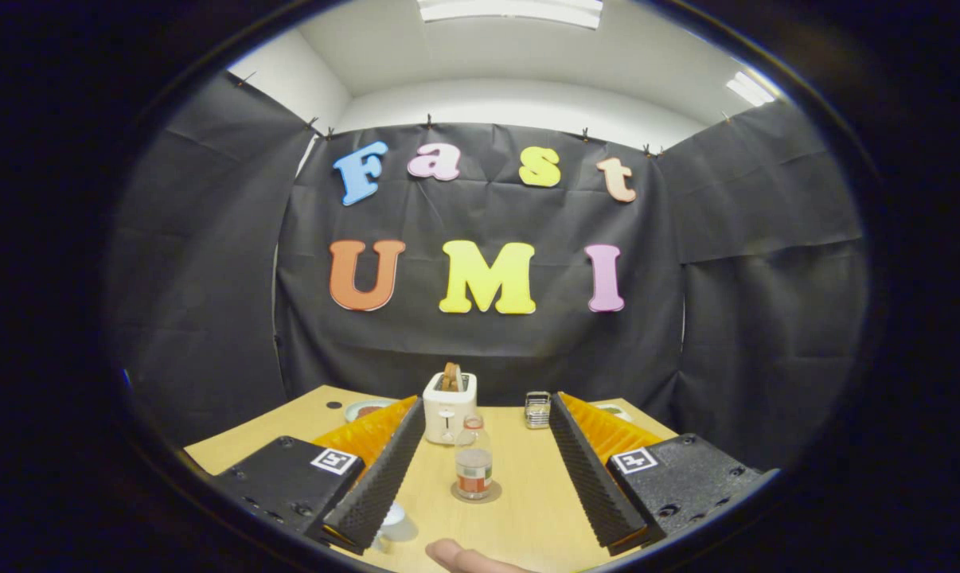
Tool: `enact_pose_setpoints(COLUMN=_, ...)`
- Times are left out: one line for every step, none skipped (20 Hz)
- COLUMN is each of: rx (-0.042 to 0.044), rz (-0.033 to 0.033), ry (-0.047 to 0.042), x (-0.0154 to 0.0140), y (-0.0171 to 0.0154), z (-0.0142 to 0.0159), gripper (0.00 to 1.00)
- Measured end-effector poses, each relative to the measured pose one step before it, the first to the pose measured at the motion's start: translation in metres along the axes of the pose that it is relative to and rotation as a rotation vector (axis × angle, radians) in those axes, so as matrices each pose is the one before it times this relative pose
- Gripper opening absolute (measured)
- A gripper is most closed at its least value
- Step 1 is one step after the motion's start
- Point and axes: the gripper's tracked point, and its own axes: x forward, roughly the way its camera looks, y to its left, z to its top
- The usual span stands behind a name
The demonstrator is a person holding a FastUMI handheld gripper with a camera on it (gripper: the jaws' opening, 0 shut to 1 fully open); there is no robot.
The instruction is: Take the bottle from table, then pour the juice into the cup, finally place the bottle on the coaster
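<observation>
A small clear bottle (474, 461) with a red and white label stands upright on a round brown coaster (488, 496) on the wooden table (528, 509). It is between my two fingers, nearer the left one and touching neither. My gripper (485, 400) is open wide, with nothing held. A pale cup (393, 516) sits low beside the left finger (384, 477), which partly hides it.
A white toaster (448, 407) with bread in its slot stands just beyond the bottle. A small metal rack (537, 410) is to its right. Plates lie behind the fingers at the left (362, 408) and right (615, 411). A person's fingertip (460, 557) shows at the near table edge.
</observation>
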Motion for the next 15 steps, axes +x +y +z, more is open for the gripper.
enact_pose_setpoints(rx=0.00501, rz=-0.00502, ry=0.00585, x=-0.0052, y=-0.00415, z=0.00347, gripper=1.0)
enact_pose_setpoints(rx=0.00589, rz=0.0001, ry=0.00561, x=-0.00637, y=-0.00363, z=0.00311, gripper=1.0)
enact_pose_setpoints(rx=0.00967, rz=-0.00502, ry=0.00371, x=-0.00515, y=-0.0043, z=0.00363, gripper=1.0)
enact_pose_setpoints(rx=0.01227, rz=-0.00585, ry=0.00192, x=-0.00604, y=-0.00508, z=0.00409, gripper=1.0)
enact_pose_setpoints(rx=0.01276, rz=0.0026, ry=-0.00037, x=-0.00525, y=-0.0043, z=0.00447, gripper=1.0)
enact_pose_setpoints(rx=0.01062, rz=0.00584, ry=0.00012, x=-0.00584, y=-0.0009, z=0.00294, gripper=1.0)
enact_pose_setpoints(rx=0.00276, rz=-0.0029, ry=0.00458, x=-0.00576, y=-0.00524, z=0.00201, gripper=1.0)
enact_pose_setpoints(rx=-0.00059, rz=-0.00493, ry=-0.0074, x=-0.00595, y=-0.00756, z=0.00495, gripper=1.0)
enact_pose_setpoints(rx=-0.00093, rz=-0.00525, ry=-0.01589, x=-0.00528, y=-0.00458, z=0.00761, gripper=1.0)
enact_pose_setpoints(rx=-0.00153, rz=-0.00326, ry=-0.01073, x=-0.00674, y=-0.0042, z=0.00422, gripper=1.0)
enact_pose_setpoints(rx=-0.00152, rz=0.00301, ry=-0.00465, x=-0.00488, y=-0.00137, z=0.00314, gripper=1.0)
enact_pose_setpoints(rx=0.00408, rz=0.01014, ry=0.0012, x=-0.0046, y=0.00071, z=-0.0013, gripper=1.0)
enact_pose_setpoints(rx=0.00433, rz=0.01226, ry=0.00077, x=-0.00431, y=0.00093, z=0.00117, gripper=1.0)
enact_pose_setpoints(rx=0.0007, rz=0.00676, ry=0.00147, x=-0.00326, y=0.00012, z=0.00084, gripper=1.0)
enact_pose_setpoints(rx=-0.00919, rz=0.00079, ry=-0.01211, x=-0.00164, y=-0.00039, z=0.00382, gripper=1.0)
